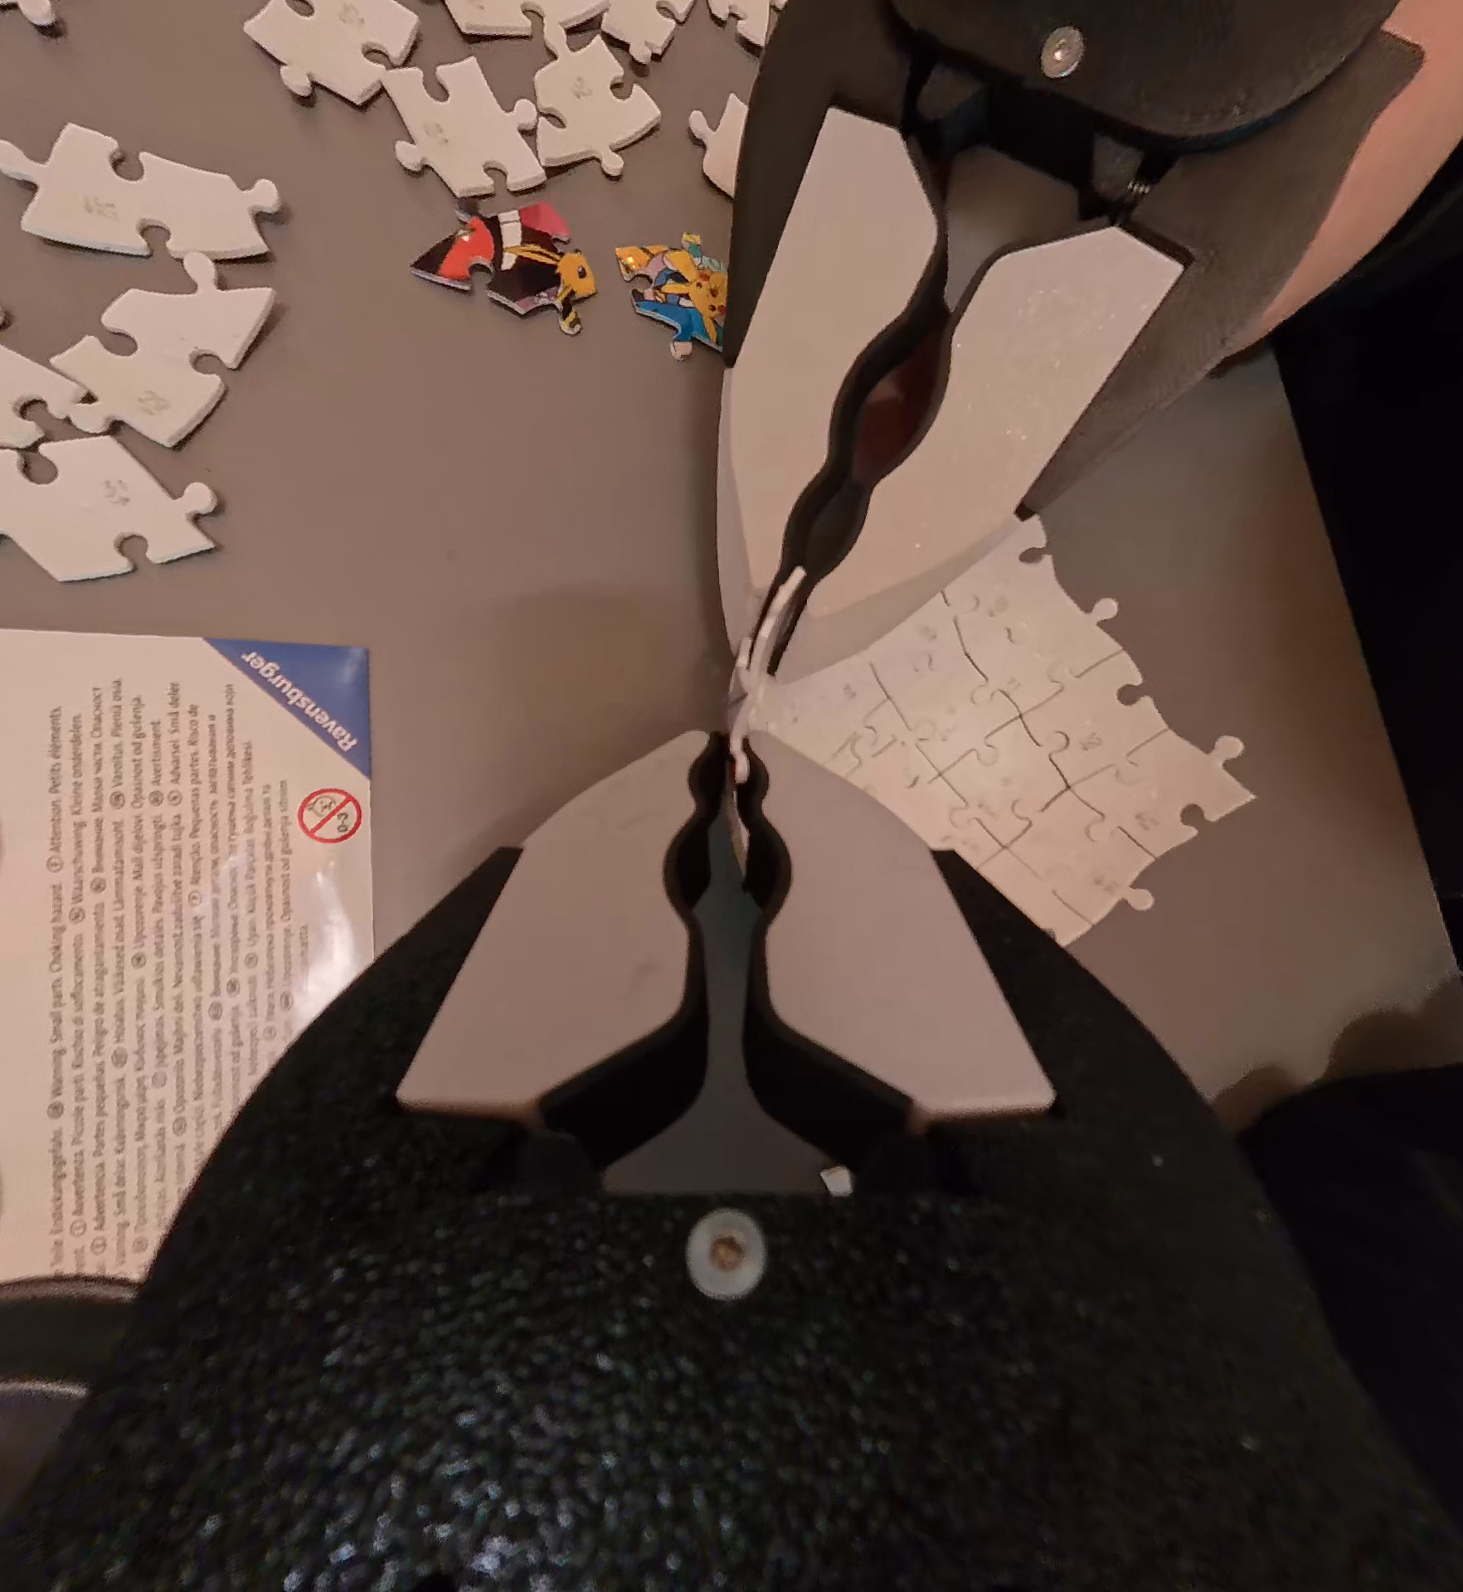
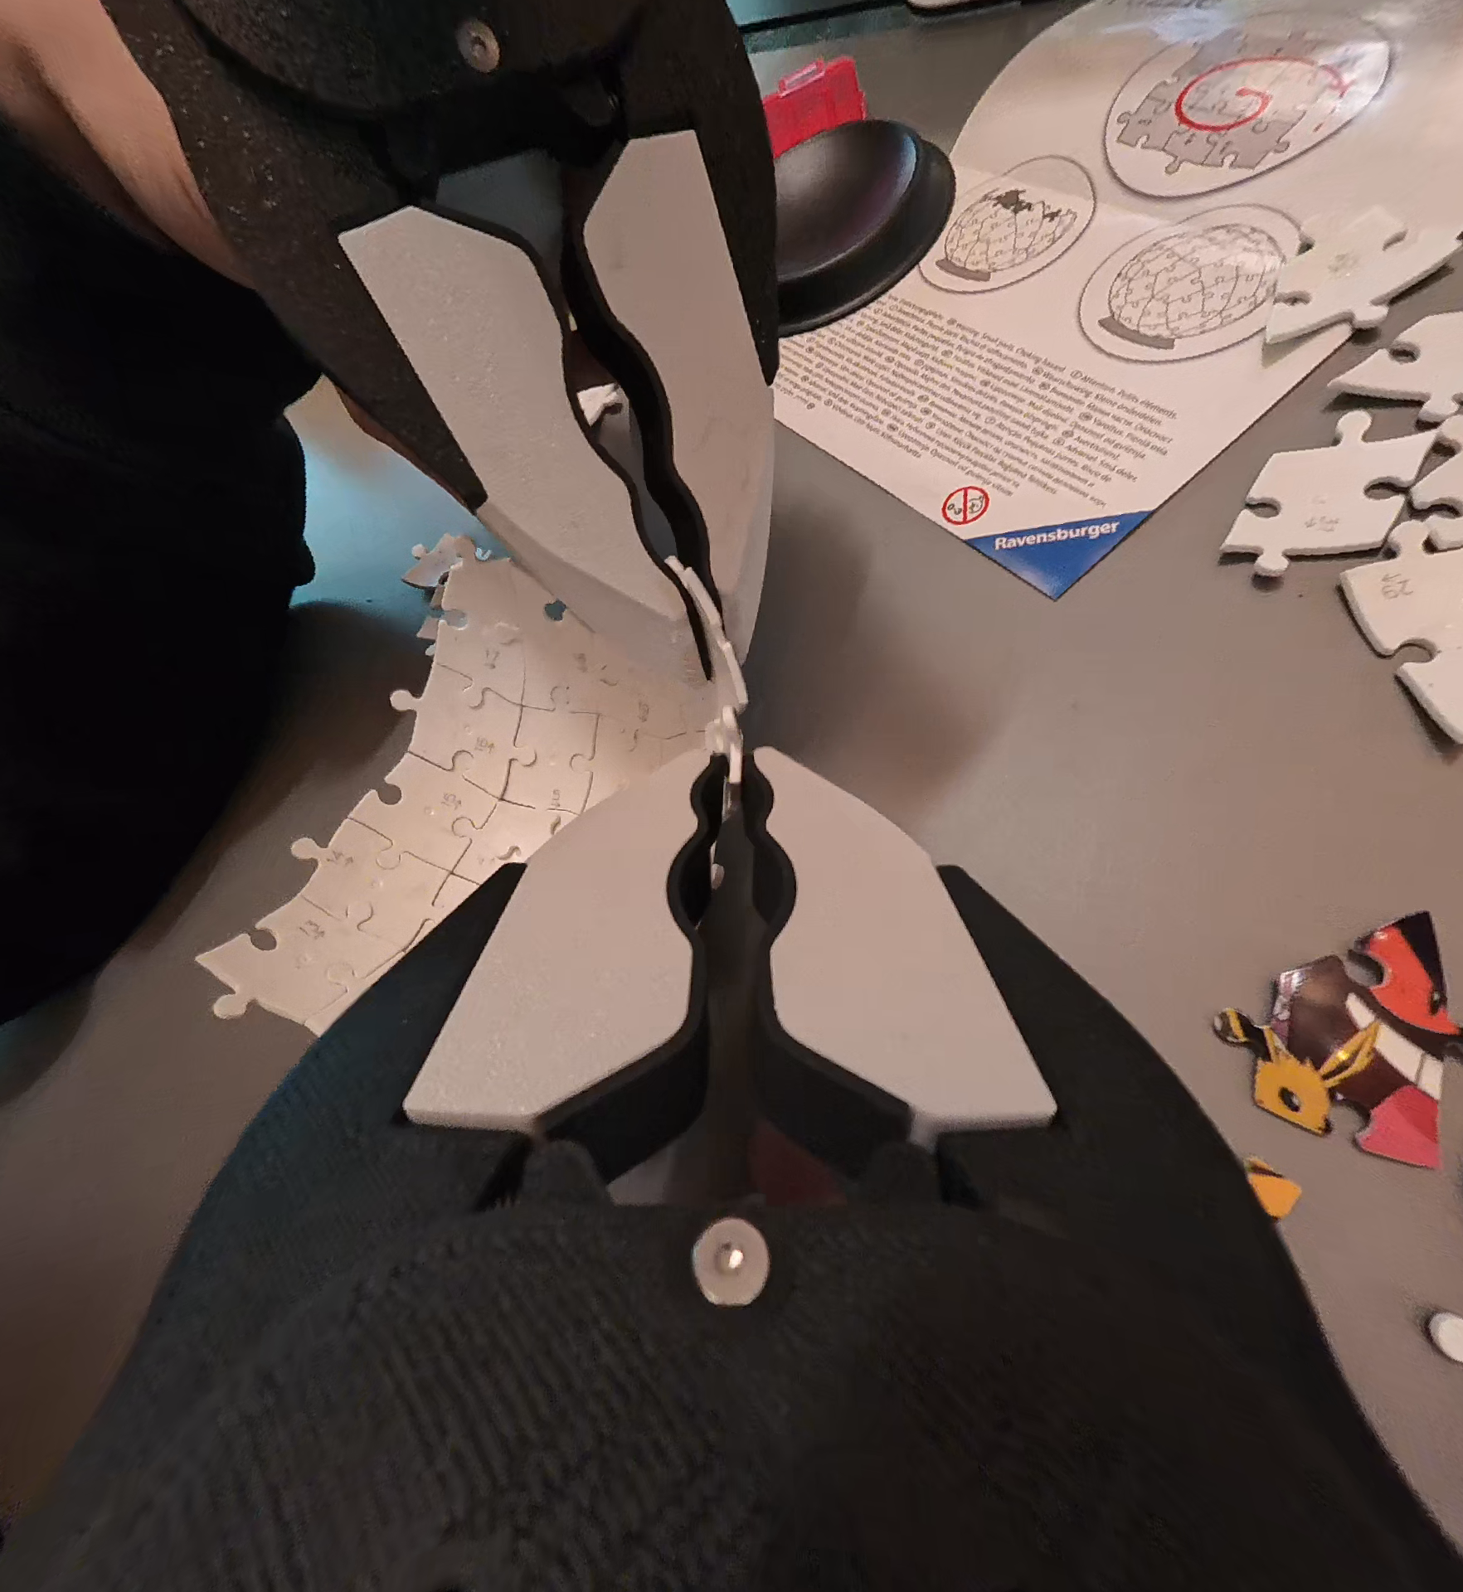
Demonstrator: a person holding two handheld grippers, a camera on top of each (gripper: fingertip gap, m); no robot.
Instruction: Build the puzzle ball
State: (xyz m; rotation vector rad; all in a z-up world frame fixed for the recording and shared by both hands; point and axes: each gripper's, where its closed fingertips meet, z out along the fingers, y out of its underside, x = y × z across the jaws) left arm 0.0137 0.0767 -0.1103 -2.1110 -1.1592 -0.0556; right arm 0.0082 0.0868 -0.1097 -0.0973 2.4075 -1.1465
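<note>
At frame centre in both views, the curved puzzle sheet (image 1: 1030,758) is pinched on its edge by both tongs: left gripper (image 1: 732,758) and right gripper (image 2: 732,775), each closed tight on it. Loose pieces (image 1: 142,370) lie upper left on the grey table (image 1: 469,482); a leaflet (image 1: 151,904) sits at left.

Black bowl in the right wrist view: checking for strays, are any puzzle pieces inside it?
No: the black bowl shows an empty dark hollow.
</note>
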